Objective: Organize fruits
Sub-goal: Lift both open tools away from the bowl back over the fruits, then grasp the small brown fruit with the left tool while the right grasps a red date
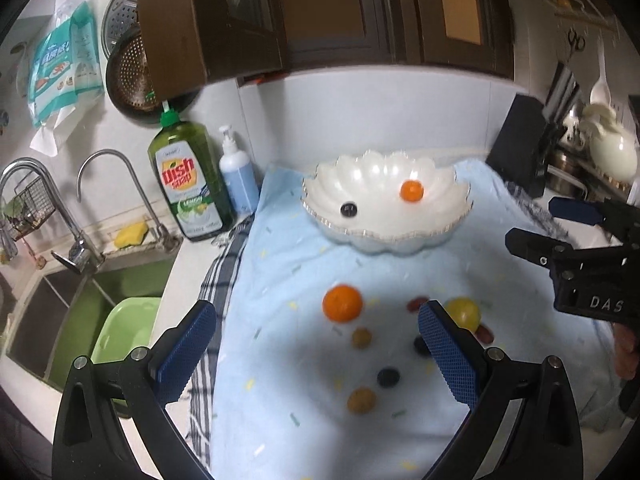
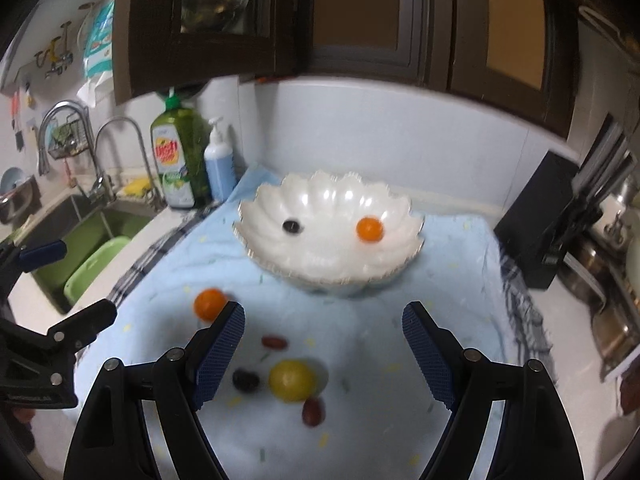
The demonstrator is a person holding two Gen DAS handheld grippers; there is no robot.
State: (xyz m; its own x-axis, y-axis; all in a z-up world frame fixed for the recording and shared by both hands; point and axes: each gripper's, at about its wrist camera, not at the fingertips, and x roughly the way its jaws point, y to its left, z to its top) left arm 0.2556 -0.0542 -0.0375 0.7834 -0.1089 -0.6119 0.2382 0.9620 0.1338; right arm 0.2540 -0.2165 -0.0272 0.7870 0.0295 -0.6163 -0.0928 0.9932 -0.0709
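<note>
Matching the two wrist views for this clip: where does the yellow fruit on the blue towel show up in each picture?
Left wrist view: the yellow fruit lies right of centre, just beyond the left gripper's right finger, partly hidden by it.
Right wrist view: the yellow fruit lies low and left of centre, between the right gripper's fingers, untouched.
Shared landmark: the white scalloped bowl behind it, holding a small orange fruit and a dark one.

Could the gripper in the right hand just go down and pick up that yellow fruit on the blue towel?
Probably yes. The right gripper is open and empty, and the yellow fruit lies just below and ahead of it on the towel. A dark grape and a red one sit close beside it, so they might get nudged.
</note>
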